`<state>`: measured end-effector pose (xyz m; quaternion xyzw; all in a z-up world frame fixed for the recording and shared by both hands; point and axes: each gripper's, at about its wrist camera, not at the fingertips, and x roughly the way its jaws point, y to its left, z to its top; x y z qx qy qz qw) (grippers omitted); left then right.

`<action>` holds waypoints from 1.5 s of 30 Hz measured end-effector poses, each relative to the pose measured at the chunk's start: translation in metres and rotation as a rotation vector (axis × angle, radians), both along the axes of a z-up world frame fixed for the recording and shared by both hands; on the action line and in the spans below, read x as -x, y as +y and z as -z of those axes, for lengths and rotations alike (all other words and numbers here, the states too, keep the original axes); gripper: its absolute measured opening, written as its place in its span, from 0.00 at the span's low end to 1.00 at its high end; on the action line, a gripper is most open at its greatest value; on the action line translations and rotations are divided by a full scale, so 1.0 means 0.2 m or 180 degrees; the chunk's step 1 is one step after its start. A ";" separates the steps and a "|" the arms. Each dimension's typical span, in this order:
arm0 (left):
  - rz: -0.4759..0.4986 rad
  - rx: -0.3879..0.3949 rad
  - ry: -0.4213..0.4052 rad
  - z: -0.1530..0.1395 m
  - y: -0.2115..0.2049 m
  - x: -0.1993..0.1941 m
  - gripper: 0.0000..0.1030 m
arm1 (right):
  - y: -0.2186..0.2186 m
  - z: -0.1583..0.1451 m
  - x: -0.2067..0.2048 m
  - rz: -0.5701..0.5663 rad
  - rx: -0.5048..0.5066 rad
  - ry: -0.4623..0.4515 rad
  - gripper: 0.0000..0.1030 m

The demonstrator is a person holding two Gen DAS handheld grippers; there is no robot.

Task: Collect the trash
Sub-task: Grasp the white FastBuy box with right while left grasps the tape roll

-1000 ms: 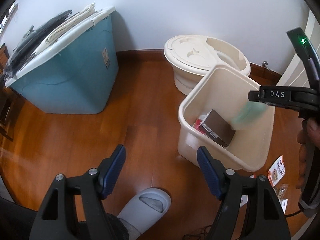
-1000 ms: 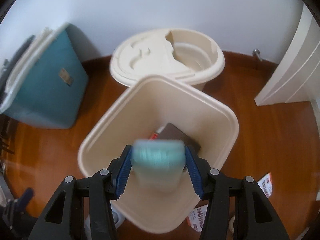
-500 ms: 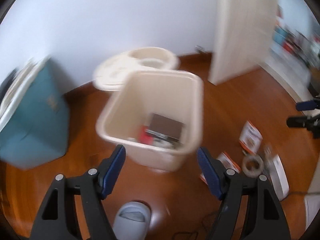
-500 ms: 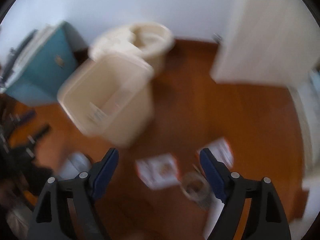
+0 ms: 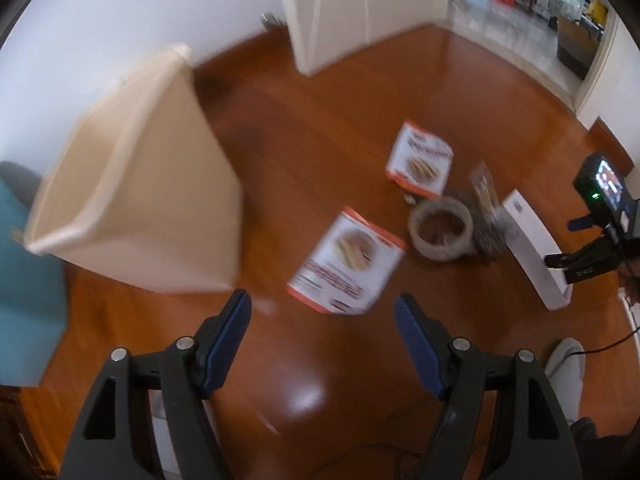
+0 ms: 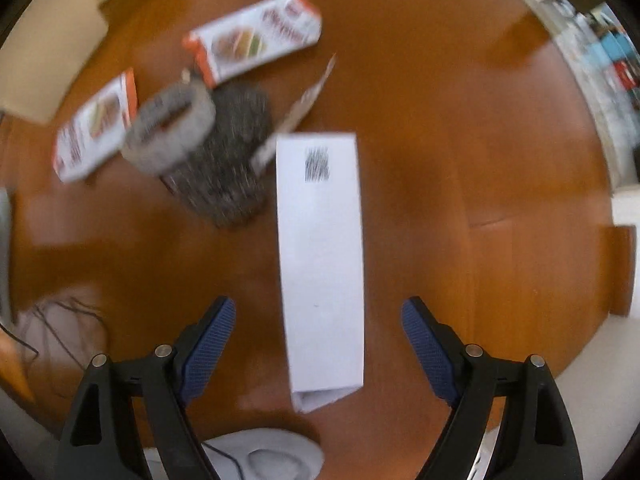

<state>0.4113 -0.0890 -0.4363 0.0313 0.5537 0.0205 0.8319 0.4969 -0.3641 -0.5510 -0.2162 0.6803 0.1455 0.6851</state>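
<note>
Your right gripper [image 6: 318,314] is spread wide and empty above the wooden floor [image 6: 480,160], with the long white box [image 6: 320,248] lying flat between its fingers and running away from you. Your left gripper [image 5: 323,312] is likewise released and holds nothing; the nearer orange-edged packet [image 5: 346,260] lies just ahead of its fingertips. Only the left view shows the cream bin [image 5: 140,200], standing to the left of the litter, well apart from the box. Only the right view shows the box's barcode end [image 6: 317,164]. Beside the box lie a tape roll [image 6: 170,132], a dark speckled wrapper [image 6: 232,160] and a second packet [image 6: 256,40].
</note>
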 end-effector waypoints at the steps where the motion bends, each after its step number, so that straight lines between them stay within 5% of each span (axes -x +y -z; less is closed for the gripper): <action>1: 0.0014 0.0036 0.0033 0.03 -0.02 -0.02 0.72 | 0.00 0.04 0.00 -0.0033 0.0018 0.0016 0.85; 6: 0.0301 0.0080 0.0080 0.16 -0.17 -0.11 0.72 | -0.01 0.21 0.02 -0.0164 -0.0102 0.0047 0.84; 8: 0.0374 0.0090 0.0119 0.23 -0.22 -0.17 0.72 | -0.02 0.26 0.04 -0.0192 -0.0169 0.0058 0.55; 12: 0.0637 0.0053 0.0114 0.31 -0.33 -0.23 0.72 | -0.08 0.27 0.06 0.0006 -0.0417 0.0021 0.53; 18: 0.0943 0.0342 0.0251 0.46 -0.58 -0.41 0.72 | -0.26 0.13 0.14 0.0531 -0.0837 -0.0375 0.53; 24: 0.0498 0.1016 0.0684 0.68 -0.62 -0.61 0.71 | -0.35 0.10 0.29 0.0847 -0.1043 -0.0453 0.53; 29: 0.0336 0.1101 0.0723 0.75 -0.59 -0.62 0.66 | -0.40 0.12 0.35 0.0947 -0.1059 -0.0428 0.54; 33: 0.0386 0.1011 0.0724 0.78 -0.63 -0.60 0.43 | -0.41 0.14 0.35 0.1062 -0.1128 -0.0438 0.54; 35: 0.0389 0.1021 0.0760 0.79 -0.64 -0.59 0.19 | -0.42 0.13 0.35 0.1092 -0.1134 -0.0447 0.54; 41: 0.0384 0.1127 0.0810 0.80 -0.67 -0.59 0.09 | -0.45 0.13 0.35 0.1178 -0.1194 -0.0445 0.54; 45: 0.0386 0.1217 0.0592 0.64 -0.61 -0.55 0.09 | -0.44 0.12 0.36 0.1158 -0.1195 -0.0443 0.54</action>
